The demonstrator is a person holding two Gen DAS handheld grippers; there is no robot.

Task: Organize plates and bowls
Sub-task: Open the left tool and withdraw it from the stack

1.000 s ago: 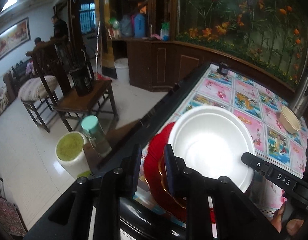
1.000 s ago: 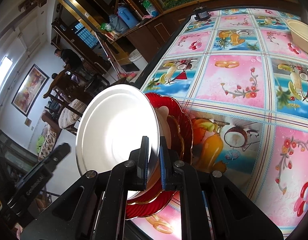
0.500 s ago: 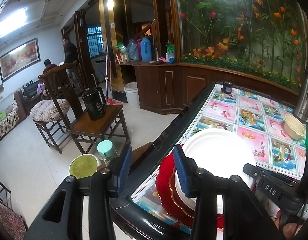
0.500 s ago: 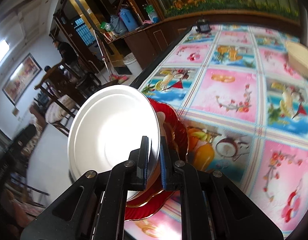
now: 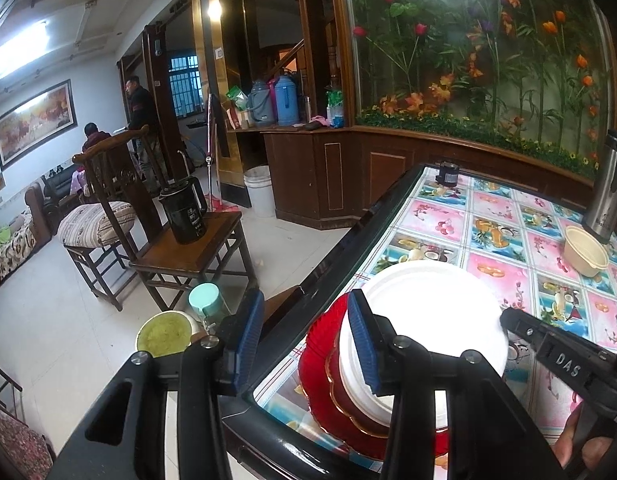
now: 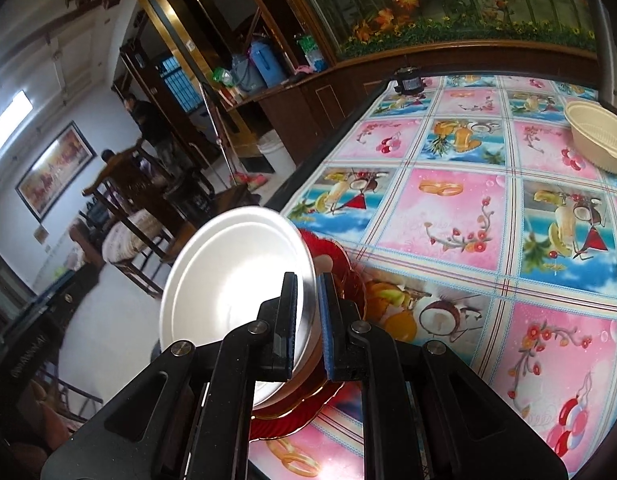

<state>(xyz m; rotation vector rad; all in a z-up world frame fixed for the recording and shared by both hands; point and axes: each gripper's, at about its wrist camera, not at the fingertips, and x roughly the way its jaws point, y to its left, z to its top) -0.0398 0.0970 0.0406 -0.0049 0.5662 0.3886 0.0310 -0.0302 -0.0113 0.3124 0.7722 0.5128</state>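
Note:
A white bowl (image 5: pixel 432 316) sits on a stack of red plates with gold rims (image 5: pixel 320 368) at the table's near left corner. My right gripper (image 6: pixel 307 320) is shut on the white bowl's (image 6: pixel 236 280) near rim, above the red plates (image 6: pixel 348 276). My left gripper (image 5: pixel 304 340) is open and empty, just left of the stack, its right finger close beside the bowl's side. The right gripper's arm shows in the left wrist view (image 5: pixel 560 356). A cream bowl (image 5: pixel 584 250) stands far right on the table; it also shows in the right wrist view (image 6: pixel 596 136).
The table has a colourful fruit-pattern cloth (image 6: pixel 468 200) and a dark edge (image 5: pixel 340 248). A steel flask (image 5: pixel 606 188) and a small black object (image 5: pixel 447 172) stand at the back. Off the left edge are a wooden chair with a black kettle (image 5: pixel 184 216), a tub (image 5: pixel 164 332) and a cup.
My left gripper has opened wide, let go of the stack and pulled back and up. My right gripper stays shut on the white bowl's rim, the bowl less tilted.

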